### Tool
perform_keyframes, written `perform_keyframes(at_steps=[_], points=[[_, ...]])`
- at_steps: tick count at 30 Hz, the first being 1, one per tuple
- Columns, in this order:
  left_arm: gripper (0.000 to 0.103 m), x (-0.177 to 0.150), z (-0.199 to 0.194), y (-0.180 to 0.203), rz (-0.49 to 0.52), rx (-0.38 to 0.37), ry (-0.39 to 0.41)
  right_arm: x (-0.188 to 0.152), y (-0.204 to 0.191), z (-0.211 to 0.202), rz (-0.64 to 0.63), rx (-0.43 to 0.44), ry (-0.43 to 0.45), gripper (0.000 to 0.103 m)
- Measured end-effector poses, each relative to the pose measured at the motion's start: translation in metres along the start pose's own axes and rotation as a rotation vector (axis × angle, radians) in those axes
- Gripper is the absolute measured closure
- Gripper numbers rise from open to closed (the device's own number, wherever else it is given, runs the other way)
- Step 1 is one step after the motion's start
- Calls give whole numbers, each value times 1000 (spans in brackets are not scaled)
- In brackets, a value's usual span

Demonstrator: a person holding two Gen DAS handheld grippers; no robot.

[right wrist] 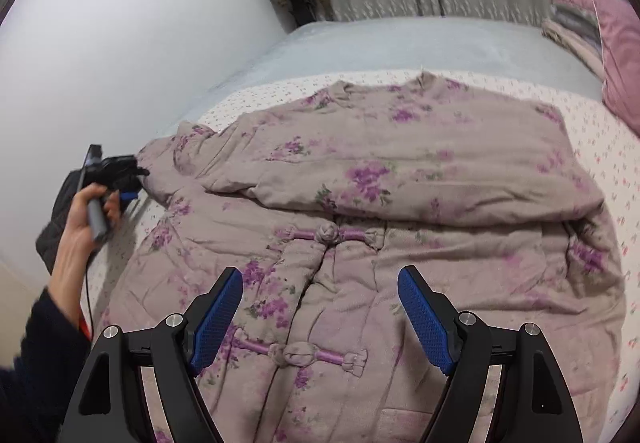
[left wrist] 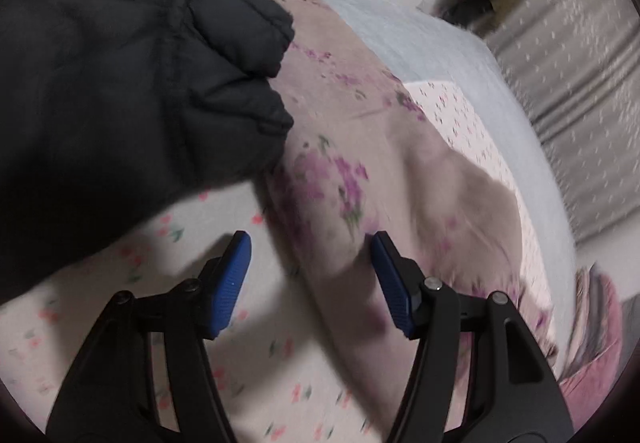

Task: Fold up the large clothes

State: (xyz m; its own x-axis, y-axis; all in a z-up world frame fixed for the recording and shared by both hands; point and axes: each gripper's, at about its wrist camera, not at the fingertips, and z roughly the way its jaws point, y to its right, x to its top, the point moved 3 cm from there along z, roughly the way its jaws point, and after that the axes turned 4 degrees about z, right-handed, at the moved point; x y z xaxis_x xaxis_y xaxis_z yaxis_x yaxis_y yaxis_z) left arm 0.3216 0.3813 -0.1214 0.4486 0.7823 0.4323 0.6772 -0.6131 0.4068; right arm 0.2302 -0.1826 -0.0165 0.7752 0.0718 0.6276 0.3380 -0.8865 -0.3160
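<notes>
**Jacket partly folded, more folds to go**

On the bed (right wrist: 400, 43), the padded mauve jacket with purple flowers and knot buttons (right wrist: 360, 203) lies spread, one sleeve already laid across its chest. Both the left gripper (left wrist: 310, 275) and right gripper (right wrist: 320, 307) gape wide, holding nothing. Judging by this, the other sleeve and the body folds remain.
</notes>
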Motion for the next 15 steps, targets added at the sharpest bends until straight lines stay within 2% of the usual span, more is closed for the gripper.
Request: perform_keyframes(at_steps=[1, 4, 5, 6, 9, 12, 13, 15], points=[[39, 0, 6, -1, -9, -17, -3, -1, -2, -2, -11, 1, 3, 22], [39, 5, 11, -1, -2, -19, 74, -1, -6, -3, -20, 23, 9, 22], [47, 5, 12, 0, -1, -18, 91, -1, -7, -3, -17, 29, 10, 22], [69, 5, 13, 1, 7, -21, 100, 0, -7, -3, -14, 33, 13, 22], [83, 1, 16, 2, 12, -36, 100, 0, -4, -1, -7, 26, 15, 22], [88, 3, -7, 2, -83, -137, 153, 1, 1, -1, 32, 33, 17, 22], [88, 3, -23, 11, -79, -170, 199, 1, 3, -2, 48, 38, 20, 22], [88, -7, -62, 49, 17, -212, 313, 2, 4, 0, 70, 46, 21, 22]])
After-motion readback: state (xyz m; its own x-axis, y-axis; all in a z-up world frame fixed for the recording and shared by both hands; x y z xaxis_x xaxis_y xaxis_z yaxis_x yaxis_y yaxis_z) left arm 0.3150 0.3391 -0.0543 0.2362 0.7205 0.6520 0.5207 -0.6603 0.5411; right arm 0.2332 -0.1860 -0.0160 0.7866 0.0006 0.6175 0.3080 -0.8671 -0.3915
